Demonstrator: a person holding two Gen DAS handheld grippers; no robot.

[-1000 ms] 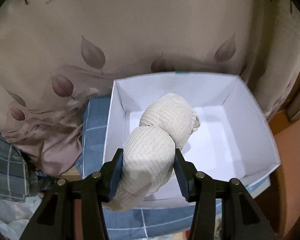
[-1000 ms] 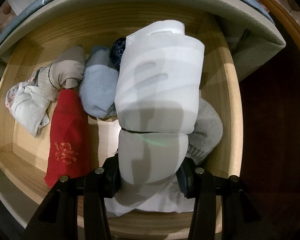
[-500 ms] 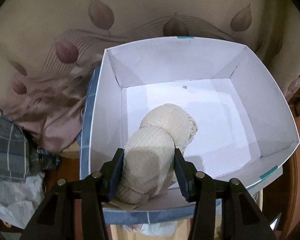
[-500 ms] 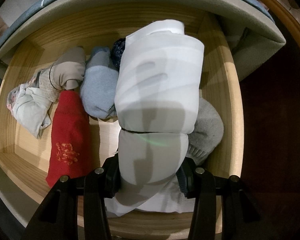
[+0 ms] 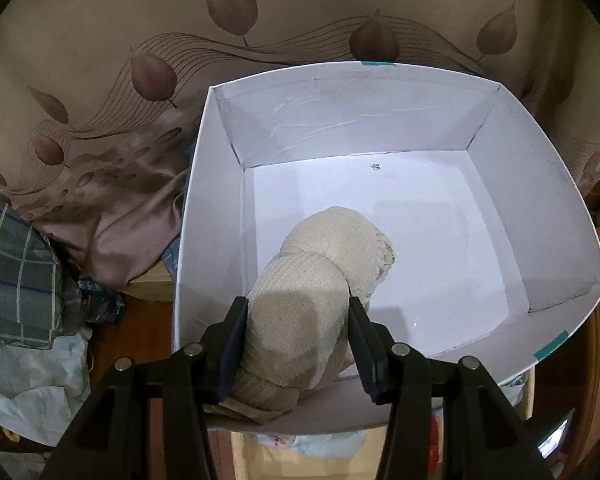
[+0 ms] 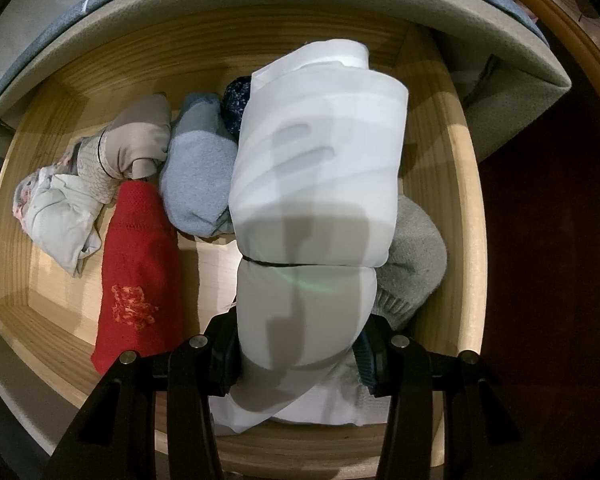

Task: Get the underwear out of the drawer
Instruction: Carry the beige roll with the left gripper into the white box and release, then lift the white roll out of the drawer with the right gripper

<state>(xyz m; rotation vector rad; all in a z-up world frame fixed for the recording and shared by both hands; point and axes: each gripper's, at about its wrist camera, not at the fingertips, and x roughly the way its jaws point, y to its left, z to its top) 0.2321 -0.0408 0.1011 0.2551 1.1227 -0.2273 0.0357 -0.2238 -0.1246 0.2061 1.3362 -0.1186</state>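
My left gripper [image 5: 296, 344] is shut on a cream knitted roll of underwear [image 5: 324, 272], whose far end hangs inside a white cardboard box [image 5: 548, 184] near the box's front left corner. In the right wrist view my right gripper [image 6: 300, 352] is shut on a white rolled garment [image 6: 320, 184] bound by a thin dark band, held over the open wooden drawer [image 6: 466, 208]. Still lying in the drawer are a red knitted roll [image 6: 140, 276], a light blue roll [image 6: 198, 176], a beige roll [image 6: 134, 140], a pale bundle [image 6: 56, 216], a dark blue piece [image 6: 236, 104] and a grey knitted piece [image 6: 416, 252].
The white box rests on a bed covered by a beige leaf-patterned sheet [image 5: 140, 80]. A checked grey-blue cloth [image 5: 16, 272] lies at the left. A padded bed edge [image 6: 260, 0] overhangs the back of the drawer. Dark floor [image 6: 548, 280] lies to the drawer's right.
My left gripper has carried the cream roll forward and down into the white box, which now fills more of the view. The right gripper and its white roll have stayed put.
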